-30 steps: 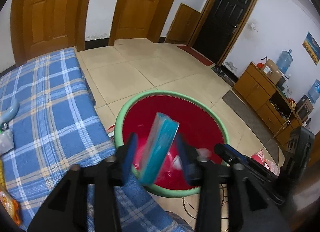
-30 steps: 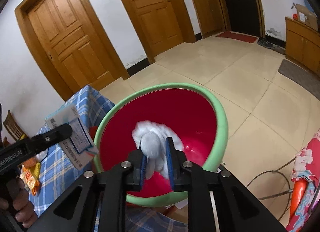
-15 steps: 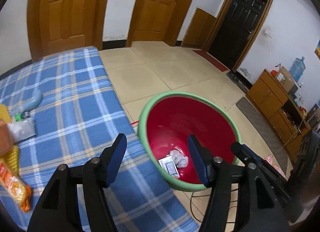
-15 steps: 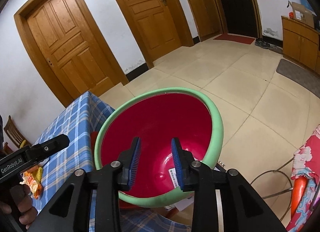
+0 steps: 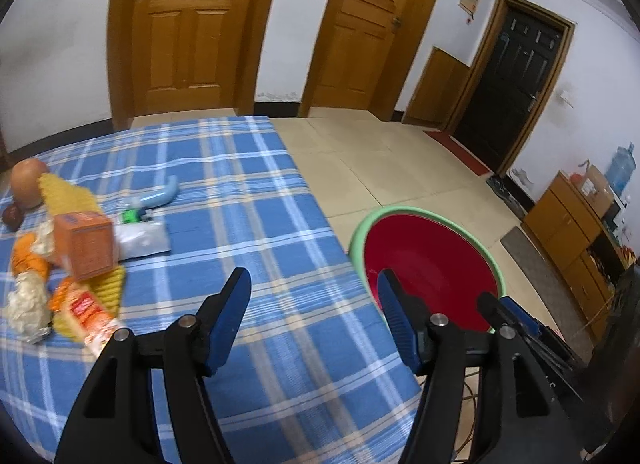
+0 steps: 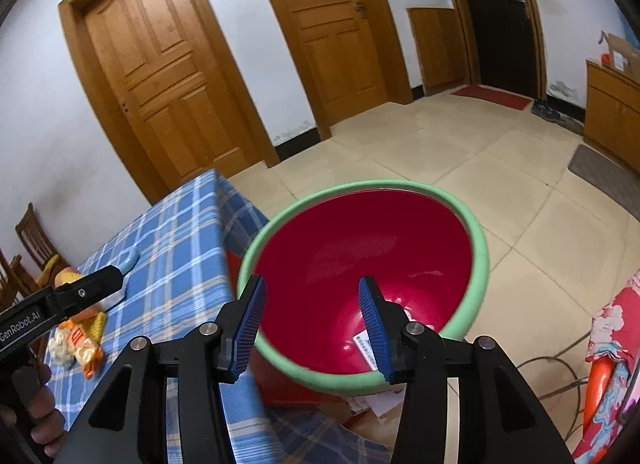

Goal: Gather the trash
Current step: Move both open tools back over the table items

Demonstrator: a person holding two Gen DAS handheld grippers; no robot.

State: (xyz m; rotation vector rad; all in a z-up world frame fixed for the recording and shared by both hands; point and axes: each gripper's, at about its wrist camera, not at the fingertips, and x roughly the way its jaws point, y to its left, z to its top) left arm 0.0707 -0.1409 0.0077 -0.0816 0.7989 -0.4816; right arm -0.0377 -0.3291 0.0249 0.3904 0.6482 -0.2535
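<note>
A red basin with a green rim (image 5: 424, 260) (image 6: 400, 204) stands on the floor beside the table. A small box (image 6: 366, 344) lies at its bottom. My left gripper (image 5: 314, 316) is open and empty over the blue checked tablecloth (image 5: 248, 200). My right gripper (image 6: 310, 320) is open and empty above the basin's near rim. Trash lies at the table's left: an orange box (image 5: 84, 246), a clear plastic bag (image 5: 142, 240), a snack wrapper (image 5: 86, 314), crumpled tissue (image 5: 26, 310) and a light blue tube (image 5: 162, 196).
A brown round fruit (image 5: 26, 182) and a yellow mat (image 5: 68, 194) sit at the table's far left. Wooden doors (image 5: 188, 24) line the back wall. A wooden cabinet (image 5: 568, 224) stands at right. Cables (image 6: 560, 364) and colourful cloth (image 6: 612, 364) lie on the floor.
Both grippers opened and dropped their loads, the teal box and the white tissue, into the basin. The left gripper then swung left over the table; the right opened wider.
</note>
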